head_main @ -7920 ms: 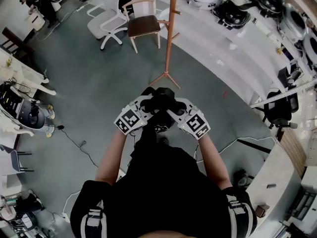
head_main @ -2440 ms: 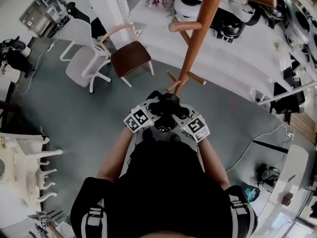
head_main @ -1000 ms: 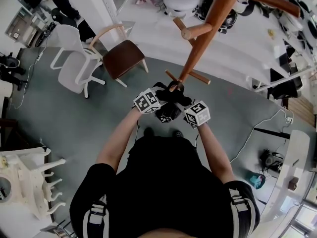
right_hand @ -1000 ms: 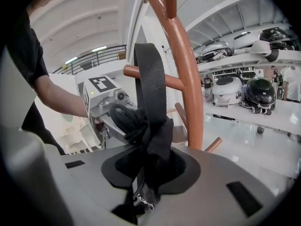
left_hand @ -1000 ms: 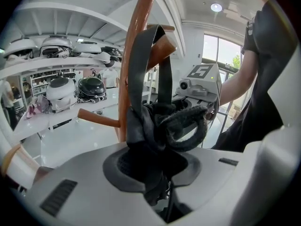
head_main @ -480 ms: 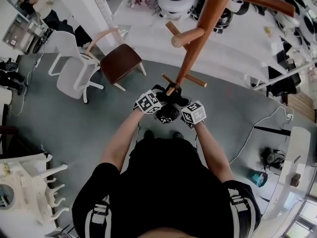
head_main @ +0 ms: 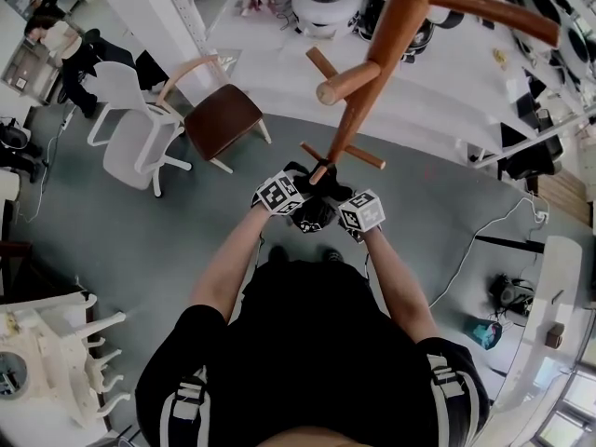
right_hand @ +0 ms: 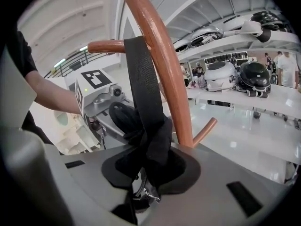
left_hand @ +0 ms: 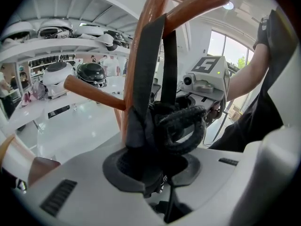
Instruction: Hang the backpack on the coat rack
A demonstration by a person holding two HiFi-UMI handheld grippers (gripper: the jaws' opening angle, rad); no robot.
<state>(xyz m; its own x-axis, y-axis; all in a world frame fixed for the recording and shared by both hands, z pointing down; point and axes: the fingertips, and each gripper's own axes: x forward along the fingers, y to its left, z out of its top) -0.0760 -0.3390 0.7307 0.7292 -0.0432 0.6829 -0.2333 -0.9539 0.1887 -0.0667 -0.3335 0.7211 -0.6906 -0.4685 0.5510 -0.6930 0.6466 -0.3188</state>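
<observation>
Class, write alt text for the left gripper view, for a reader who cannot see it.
The left claw is shut on a black backpack strap that runs up over a peg of a wooden coat rack, white shelves behind.

Item one, the coat rack (head_main: 372,73): a varnished reddish-brown wooden post, upright, with round pegs slanting upward from it in tiers. Item two, the backpack (head_main: 315,214): black and bunched, held close against the post at the lower pegs, its body largely hidden. Its flat webbing strap (left_hand: 149,74) runs up taut and passes over a peg (left_hand: 195,6) at the joint with the post. A thick corded handle (left_hand: 186,126) loops just beside the strap. The left tongs (left_hand: 155,171) and right tongs (right_hand: 148,168) each clamp the backpack's black fabric.
</observation>
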